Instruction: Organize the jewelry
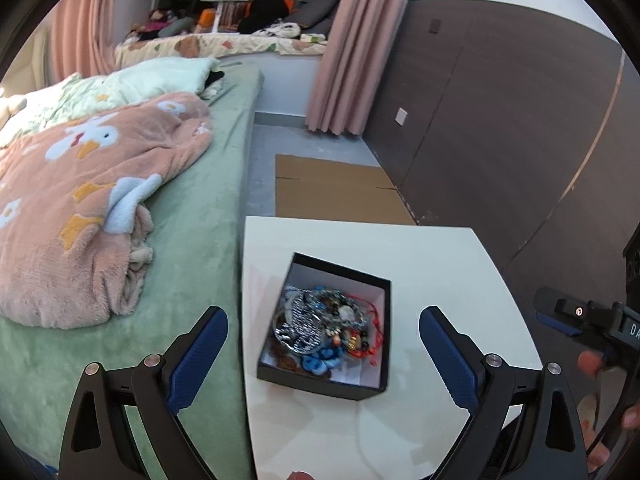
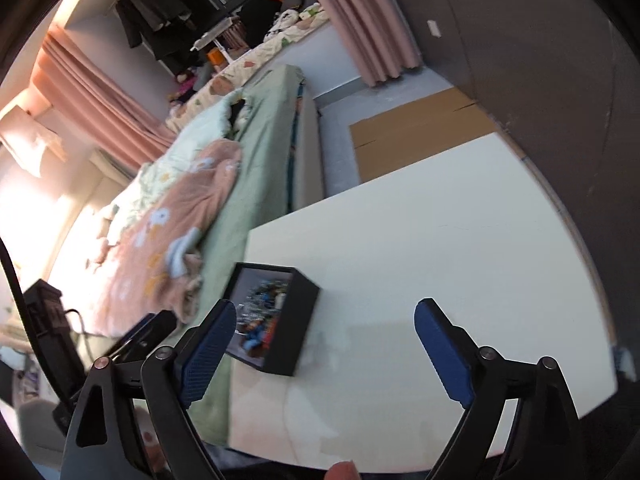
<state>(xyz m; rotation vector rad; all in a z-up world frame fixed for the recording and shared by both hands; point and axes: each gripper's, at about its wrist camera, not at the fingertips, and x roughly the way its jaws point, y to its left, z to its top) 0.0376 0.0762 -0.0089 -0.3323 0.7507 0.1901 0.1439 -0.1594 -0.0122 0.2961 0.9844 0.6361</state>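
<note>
A black open box (image 1: 308, 382) with a white lining sits on the white table (image 1: 432, 272). Inside lies a tangled heap of jewelry (image 1: 326, 322): silver chains, blue beads, red cords. My left gripper (image 1: 323, 320) hovers over the near side of the box, jaws wide open and empty, one finger on each side of it. In the right wrist view the same box (image 2: 298, 320) sits left of centre, its contents blurred. My right gripper (image 2: 325, 316) is open above the table just right of the box, nothing between its blue pads (image 2: 440, 344). The right gripper (image 1: 560, 316) also shows at the left view's right edge.
A bed (image 1: 192, 240) with green sheet and a pink duck-print blanket (image 1: 92, 208) runs along the table's left edge. Flat cardboard (image 1: 340, 188) lies on the floor beyond the table. A dark panelled wall (image 1: 500, 128) and pink curtains (image 1: 352, 40) stand to the right.
</note>
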